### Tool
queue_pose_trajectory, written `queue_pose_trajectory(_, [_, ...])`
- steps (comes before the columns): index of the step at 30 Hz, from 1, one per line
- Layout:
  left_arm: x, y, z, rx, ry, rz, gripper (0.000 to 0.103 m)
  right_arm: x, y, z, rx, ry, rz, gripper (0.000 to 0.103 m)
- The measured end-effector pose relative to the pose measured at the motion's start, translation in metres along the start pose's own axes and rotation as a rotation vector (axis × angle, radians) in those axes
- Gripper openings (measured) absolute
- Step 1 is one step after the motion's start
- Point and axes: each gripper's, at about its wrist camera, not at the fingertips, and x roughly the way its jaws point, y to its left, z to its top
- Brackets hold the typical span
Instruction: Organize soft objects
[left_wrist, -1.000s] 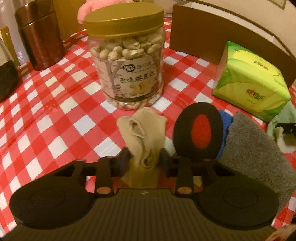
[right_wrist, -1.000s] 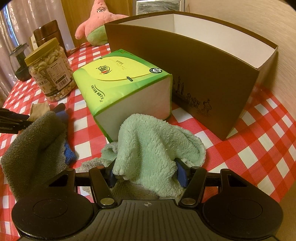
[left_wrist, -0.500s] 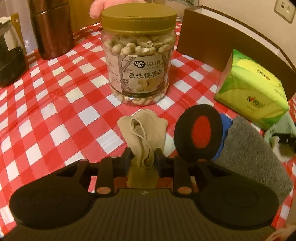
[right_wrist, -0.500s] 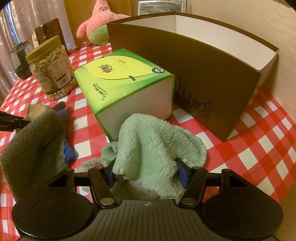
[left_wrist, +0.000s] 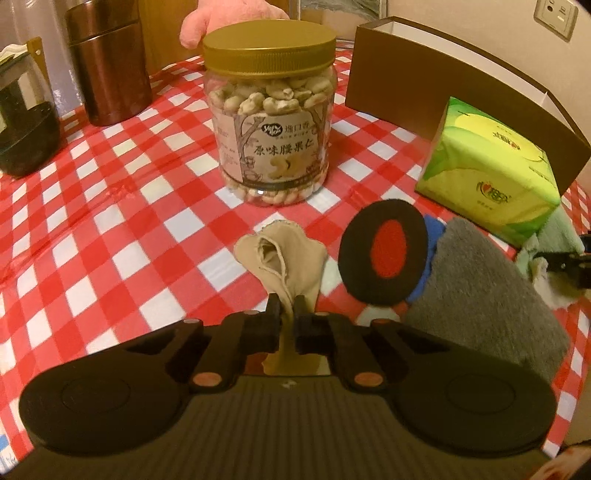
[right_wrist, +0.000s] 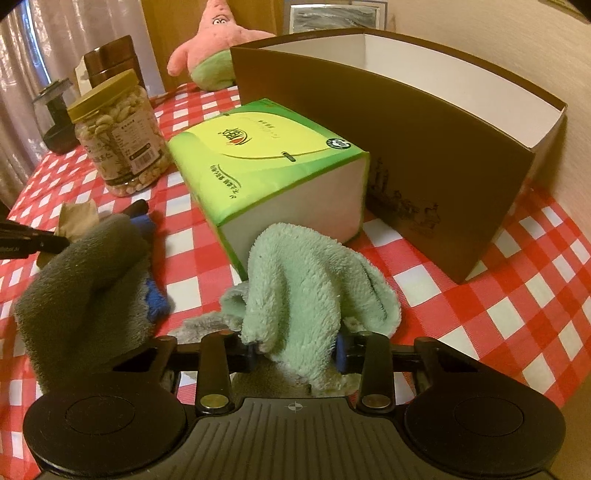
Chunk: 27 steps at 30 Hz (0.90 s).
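Left gripper (left_wrist: 287, 314) jaws just closed, clamped on beige sock (left_wrist: 282, 254) running straight ahead of it, right gripper (right_wrist: 295, 352) jaws just closing around mint fleece cloth (right_wrist: 306, 280), open brown box (right_wrist: 443, 155) ahead-right, nearer right hand.

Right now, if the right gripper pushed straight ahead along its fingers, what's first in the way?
The right gripper is closing on the green cloth. Straight ahead, the green tissue pack sits just behind the cloth, likely the first obstacle; the brown box stands beyond. Depth is uncertain.
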Motion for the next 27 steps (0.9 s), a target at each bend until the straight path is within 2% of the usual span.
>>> queue_pose_trajectory(11, [-0.039,-0.005,-0.016,-0.030,-0.032,0.008,0.005,-0.015,0.004,-0.010,-0.005,-0.004,0.024,0.029])
queue_pose_trajectory(27, [-0.084,-0.008,-0.023,-0.036,-0.094,0.003,0.005,-0.053,0.011,-0.016,0.030,-0.064,0.050,0.029])
